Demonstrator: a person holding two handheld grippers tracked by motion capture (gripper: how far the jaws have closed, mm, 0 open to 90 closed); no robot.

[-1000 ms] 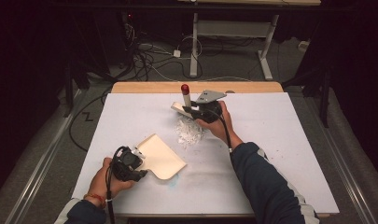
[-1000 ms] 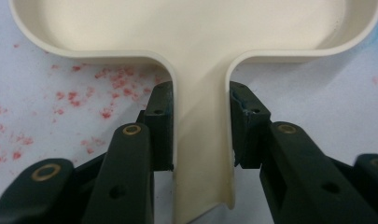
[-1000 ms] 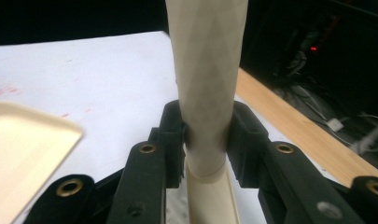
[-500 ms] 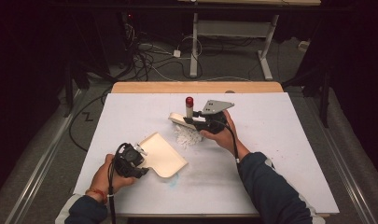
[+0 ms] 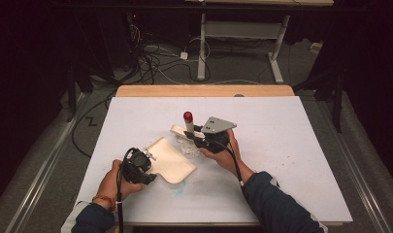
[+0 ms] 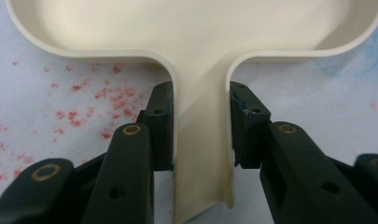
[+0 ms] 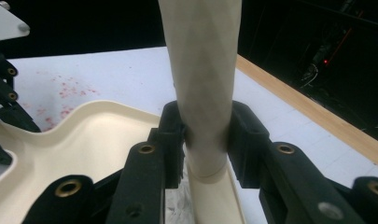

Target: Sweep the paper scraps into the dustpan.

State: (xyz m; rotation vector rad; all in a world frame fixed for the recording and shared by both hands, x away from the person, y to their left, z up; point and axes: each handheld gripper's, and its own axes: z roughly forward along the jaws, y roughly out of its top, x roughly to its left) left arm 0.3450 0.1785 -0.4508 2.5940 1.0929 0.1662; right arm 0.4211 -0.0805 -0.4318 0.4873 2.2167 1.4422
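Note:
A cream dustpan (image 5: 172,162) lies flat on the white table cover (image 5: 291,145), near the front left. My left gripper (image 5: 150,159) is shut on its handle (image 6: 200,140), with the pan (image 6: 191,28) stretching away ahead of the jaws. My right gripper (image 5: 193,134) is shut on the cream handle (image 7: 203,70) of a brush (image 5: 180,130) whose red end (image 5: 188,116) points up. The brush head rests by a small heap of crumpled clear scraps (image 5: 188,148) just beyond the dustpan's mouth. In the right gripper view the dustpan (image 7: 84,140) lies low at the left.
Red specks (image 6: 84,93) and a blue smear (image 6: 345,60) stain the cover beside the dustpan. A wooden table edge (image 5: 204,91) runs along the far side. Cables (image 5: 155,63) and a white desk frame (image 5: 242,34) are on the floor behind.
My right gripper has brought the brush nearer to the person and toward the dustpan, and the scraps have shifted with it. The left gripper and dustpan have stayed put.

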